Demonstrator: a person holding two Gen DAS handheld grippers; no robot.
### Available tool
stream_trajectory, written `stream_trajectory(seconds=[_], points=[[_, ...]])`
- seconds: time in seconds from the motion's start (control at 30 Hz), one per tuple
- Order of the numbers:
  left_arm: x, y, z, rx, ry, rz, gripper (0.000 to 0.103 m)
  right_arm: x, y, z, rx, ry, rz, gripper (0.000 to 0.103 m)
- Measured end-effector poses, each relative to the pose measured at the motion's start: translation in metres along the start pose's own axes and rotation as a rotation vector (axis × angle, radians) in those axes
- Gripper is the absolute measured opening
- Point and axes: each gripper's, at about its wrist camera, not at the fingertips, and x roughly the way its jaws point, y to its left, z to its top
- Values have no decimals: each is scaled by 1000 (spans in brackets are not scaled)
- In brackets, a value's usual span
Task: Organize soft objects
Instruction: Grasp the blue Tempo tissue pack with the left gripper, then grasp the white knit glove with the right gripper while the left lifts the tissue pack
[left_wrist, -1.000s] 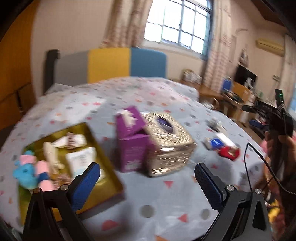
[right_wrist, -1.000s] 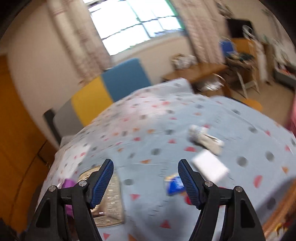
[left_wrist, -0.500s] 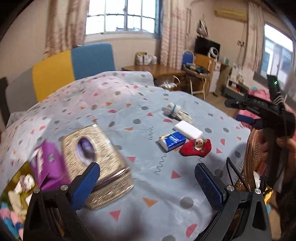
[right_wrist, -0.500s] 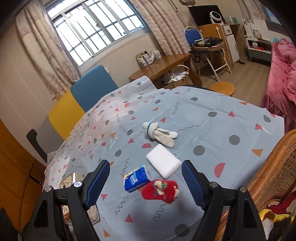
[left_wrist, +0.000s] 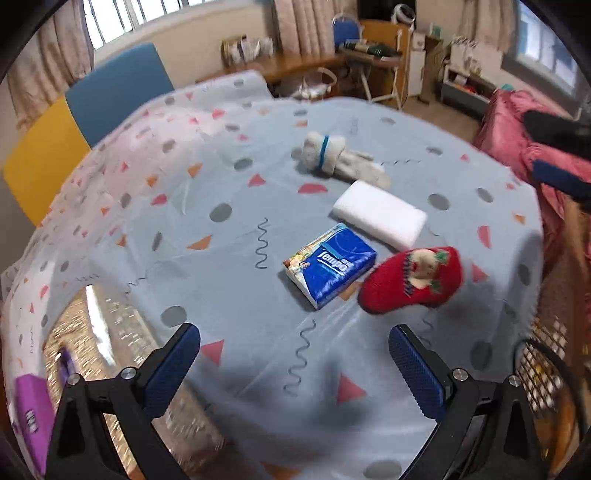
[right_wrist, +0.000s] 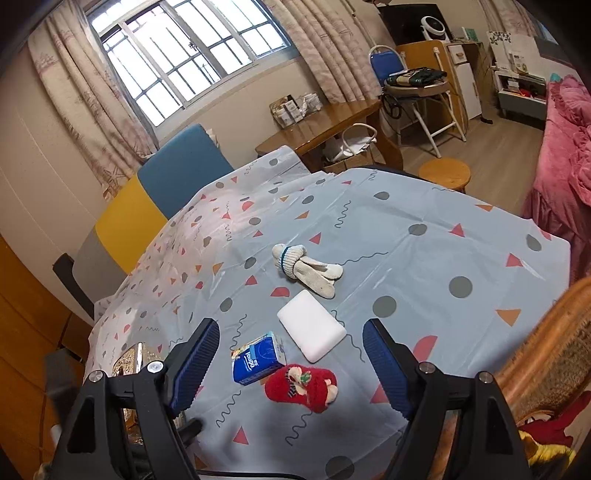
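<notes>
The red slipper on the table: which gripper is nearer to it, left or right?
Probably right, though it is close. The right gripper frames the red slipper between its open fingers; the left gripper hangs short of it, slipper up-right.

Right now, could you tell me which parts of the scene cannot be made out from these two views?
- Gold tissue box: blurred in the left wrist view; in the right wrist view mostly hidden behind the right gripper.
- Purple box: cut off by the left wrist view's edge, blurred; contents unreadable.
- Right gripper in the left wrist view: blurred and cut off at the edge.
</notes>
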Motion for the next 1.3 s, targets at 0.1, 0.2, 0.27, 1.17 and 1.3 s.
stream_trajectory(seconds=[0.1,0.2,0.27,1.17,1.3], points=[[23,-4,13,26,39,13,103,9,-1,5,1,10,10,82],[43,-6,26,46,78,-3,103,18,-4,11,7,22,8,82],[55,-9,35,75,96,-5,103,23,-6,16,9,27,12,82],[65,28,24,-219,114,-123,60,207,20,73,-249,309,-200,82],[40,48,38,-279,66,-113,60,239,34,63,-342,314,-249,82]])
